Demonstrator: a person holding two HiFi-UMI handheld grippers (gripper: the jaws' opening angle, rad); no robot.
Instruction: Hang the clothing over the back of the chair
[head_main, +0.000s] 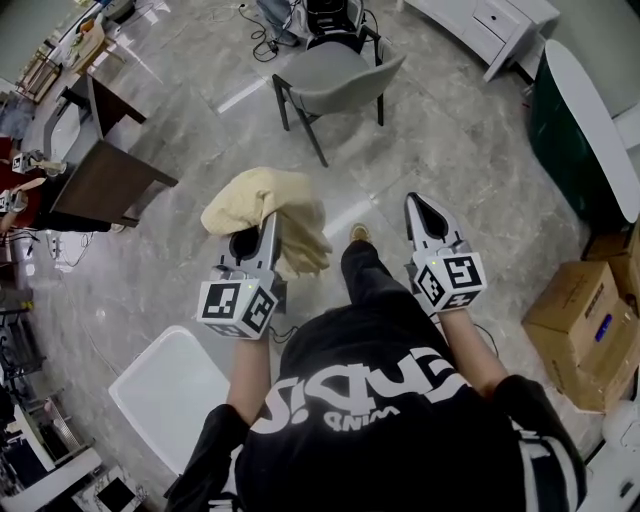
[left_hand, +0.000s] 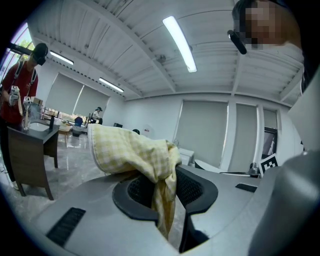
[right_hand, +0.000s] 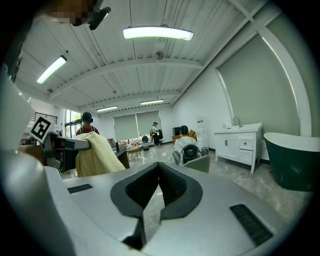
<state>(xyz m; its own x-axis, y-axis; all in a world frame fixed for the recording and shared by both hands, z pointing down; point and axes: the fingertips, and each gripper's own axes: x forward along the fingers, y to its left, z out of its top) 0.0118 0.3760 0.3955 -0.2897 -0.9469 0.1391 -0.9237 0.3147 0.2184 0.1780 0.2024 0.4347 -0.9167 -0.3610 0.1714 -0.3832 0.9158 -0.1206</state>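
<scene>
A pale yellow checked garment (head_main: 262, 203) hangs bunched from my left gripper (head_main: 270, 228), which is shut on it. In the left gripper view the cloth (left_hand: 131, 151) drapes over the left jaw and a fold runs down between the pads at my left gripper (left_hand: 169, 175). My right gripper (head_main: 424, 212) is level with the left one and to its right, shut with nothing in it; its jaws meet at the tip (right_hand: 159, 165). The grey chair (head_main: 338, 76) stands farther ahead on the floor, its back towards the right. The right gripper view shows the garment (right_hand: 98, 156) and the chair (right_hand: 204, 163).
A dark wooden table (head_main: 105, 175) stands to the left. A white cabinet (head_main: 490, 25) and a dark green tub (head_main: 575, 125) are at the right, and cardboard boxes (head_main: 585, 325) sit near my right side. A white panel (head_main: 170, 390) lies low left. People stand in the background.
</scene>
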